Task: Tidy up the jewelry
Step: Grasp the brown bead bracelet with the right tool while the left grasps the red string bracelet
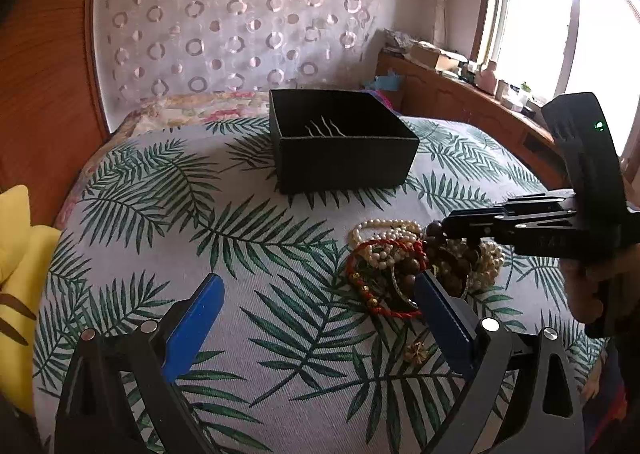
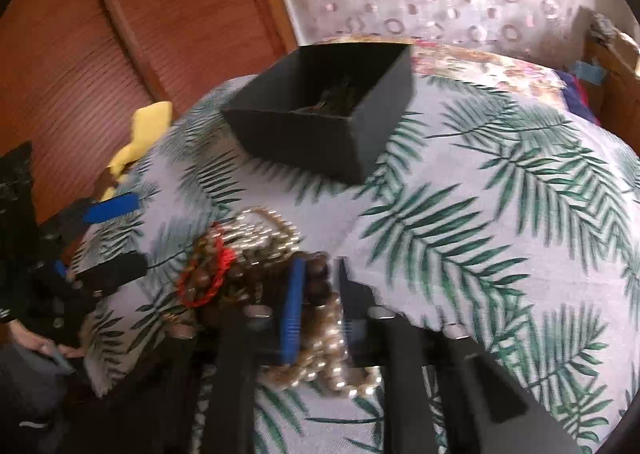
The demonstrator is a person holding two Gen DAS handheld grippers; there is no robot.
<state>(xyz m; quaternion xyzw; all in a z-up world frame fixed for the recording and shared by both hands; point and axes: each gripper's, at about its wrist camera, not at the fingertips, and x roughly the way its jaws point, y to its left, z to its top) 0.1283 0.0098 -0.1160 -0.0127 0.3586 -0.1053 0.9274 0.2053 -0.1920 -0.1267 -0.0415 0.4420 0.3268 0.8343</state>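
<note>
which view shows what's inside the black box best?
Left wrist: the black box sits sharp there, its opening facing the camera, thin wavy metal pins visible inside. Right wrist shows the box blurred, contents dark and indistinct.

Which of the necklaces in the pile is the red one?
The red cord bracelet, a twisted loop on the left side of the jewelry pile. The others are strings of cream pearls or dark brown wooden beads; only this one is red.

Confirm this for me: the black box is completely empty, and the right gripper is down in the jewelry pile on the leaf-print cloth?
Not quite. The black box is not empty: the left wrist view shows thin wavy metal pins on its floor. The rest stands: the right gripper is in the jewelry pile on the leaf-print cloth.
</note>
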